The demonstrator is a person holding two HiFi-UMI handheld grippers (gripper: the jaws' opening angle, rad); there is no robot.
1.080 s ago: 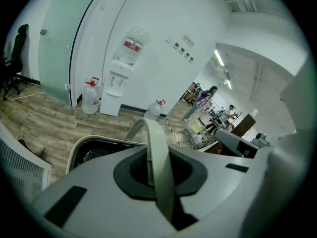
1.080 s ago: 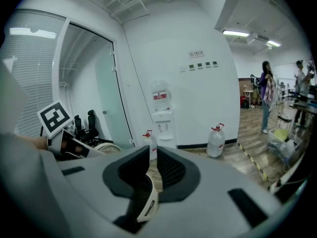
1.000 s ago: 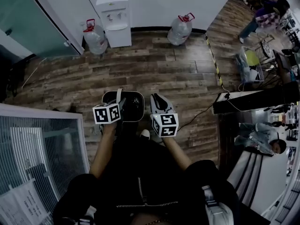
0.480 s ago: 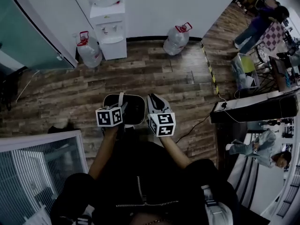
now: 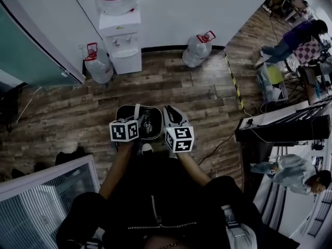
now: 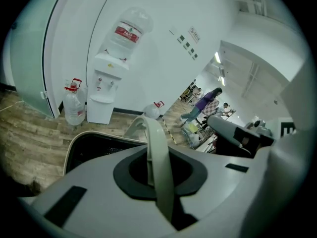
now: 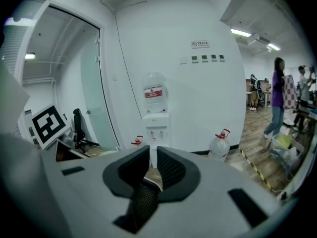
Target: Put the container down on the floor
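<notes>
The main risk is sitting in the grip itself. The left tongs (image 5: 136, 119) are clamping only the thin cream handle (image 6: 154, 148) of the container (image 5: 124, 108), so the bin is hanging from a strap that is free to pivot. A hurried descent could be setting it swinging, or tipping it as one edge meets the floor (image 5: 202, 95) first. The right tongs (image 5: 170, 112) are sitting nearly closed at the bin's right rim, with a pale sliver low between them that seems to be that rim. If that pinch is slipping, the steadying is going with it. A shoe (image 5: 147, 148) is showing just by the near edge, so lowering straight down is risking a foot under the base.

The container is hanging in front of the person's legs, apparently off the wooden floor. It is a dark, rounded-rectangular bin with a cream rim, a perforated-looking inside and a cream handle arching across its mouth.
</notes>
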